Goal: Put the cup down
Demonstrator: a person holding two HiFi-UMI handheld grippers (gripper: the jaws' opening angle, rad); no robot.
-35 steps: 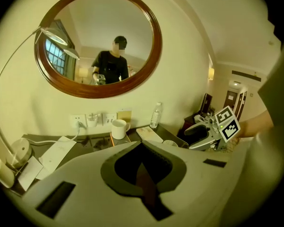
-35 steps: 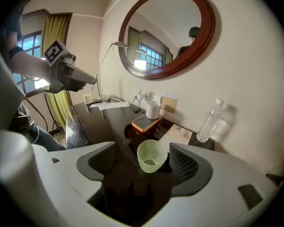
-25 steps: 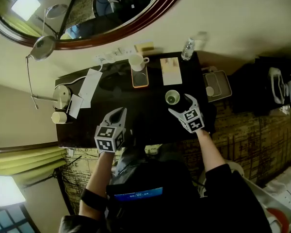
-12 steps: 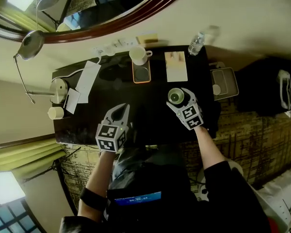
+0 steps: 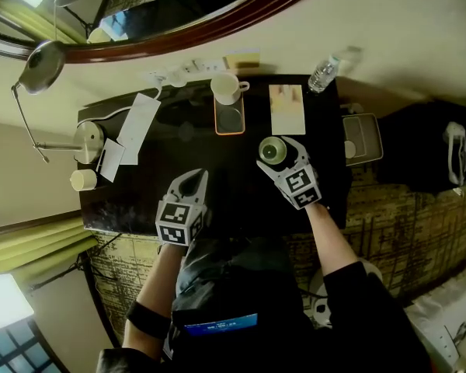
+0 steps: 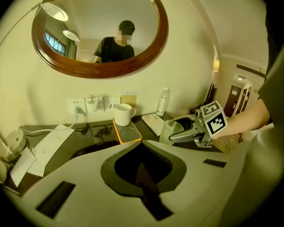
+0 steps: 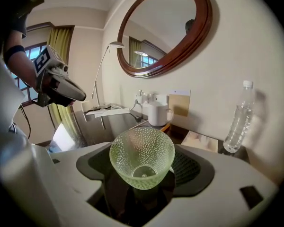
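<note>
Black and glossy, the bench [image 5: 140,196] runs along the wall under an oval mirror [image 5: 217,23] with a dark wooden frame. At its far left stands a lamp [image 5: 85,140] on a round base, with a small pale pot [image 5: 83,179] just beside it and two white sheets of paper [image 5: 138,128] lying next to them.

My left tongs [image 5: 193,176] hang over the near edge of the bench, left of centre. They are pressed together with nothing between them – in the left gripper view the tips [image 6: 142,145] meet in a single point.

Beyond them, against the wall, a white mug [image 5: 225,88] stands at the far end of an orange-rimmed tray [image 5: 229,119], its handle turned to the right.

Right of centre are my right tongs [image 5: 270,152], and the glass cup [image 5: 271,151] sits between them. It is pale green with a dimpled wall, upright, mouth open to the ceiling. The jaws have just been closing, and in the right gripper view the textured pads [image 7: 184,167] lie against both sides of the glass cup [image 7: 142,157] – so the tongs are pinching it. I cannot tell whether its foot touches the bench. It is nearer me than the tray and well apart from the mug.

Further right, by the wall, lies a pale card [image 5: 286,109], and at the back right corner stands a clear water bottle [image 5: 323,74].
</note>
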